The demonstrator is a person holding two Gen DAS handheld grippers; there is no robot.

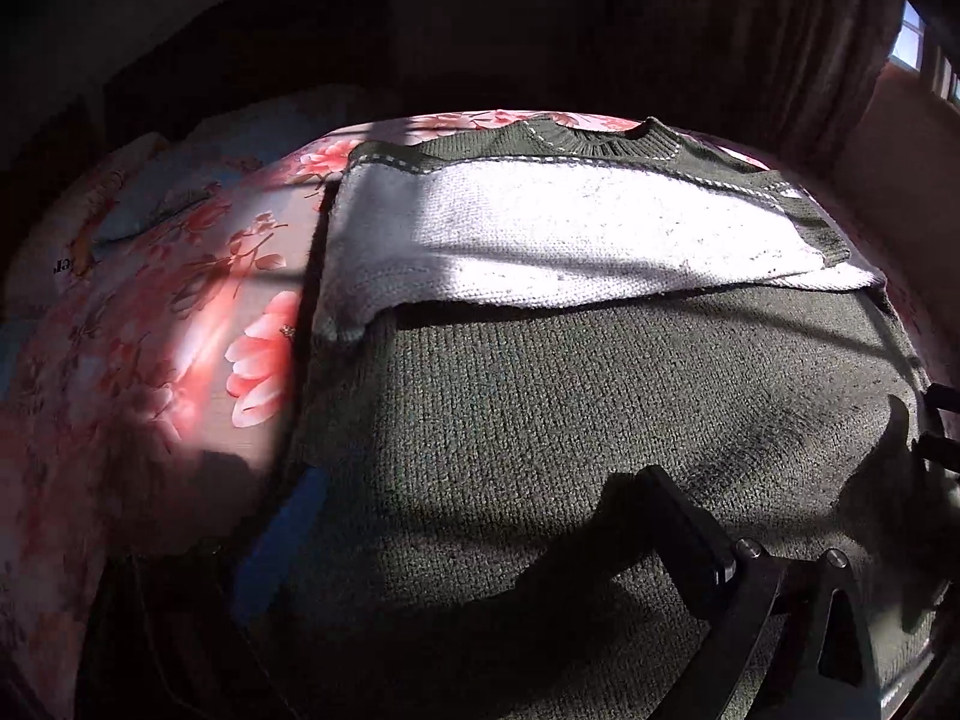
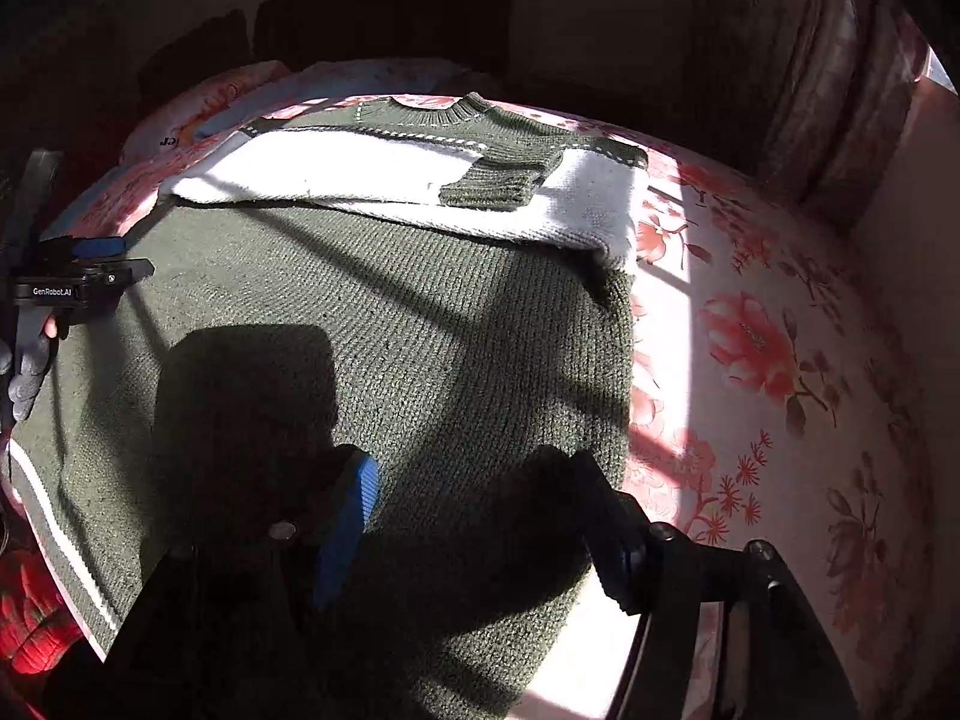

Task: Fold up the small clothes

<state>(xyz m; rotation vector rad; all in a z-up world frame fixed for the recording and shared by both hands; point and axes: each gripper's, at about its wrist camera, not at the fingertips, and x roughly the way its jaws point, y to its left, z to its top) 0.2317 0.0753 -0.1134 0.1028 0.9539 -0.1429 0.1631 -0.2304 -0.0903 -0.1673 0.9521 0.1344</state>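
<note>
Right wrist view: right gripper (image 2: 480,516) open over green sweater (image 2: 390,330)

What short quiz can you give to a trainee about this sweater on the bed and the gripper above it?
1. True or false: the dark green knitted sweater lies on a plain blue sheet.
2. Choose one. The ribbed green sleeve cuff rests on: A) the white knitted band of the sweater; B) a pillow; C) the floor.
3. Fill in the missing word: the right gripper, over the sweater's near edge, is ___ (open or shut).

Key
1. False: it lies on a pink floral bedsheet.
2. A.
3. Open: nothing is pinched between its pads.
</note>
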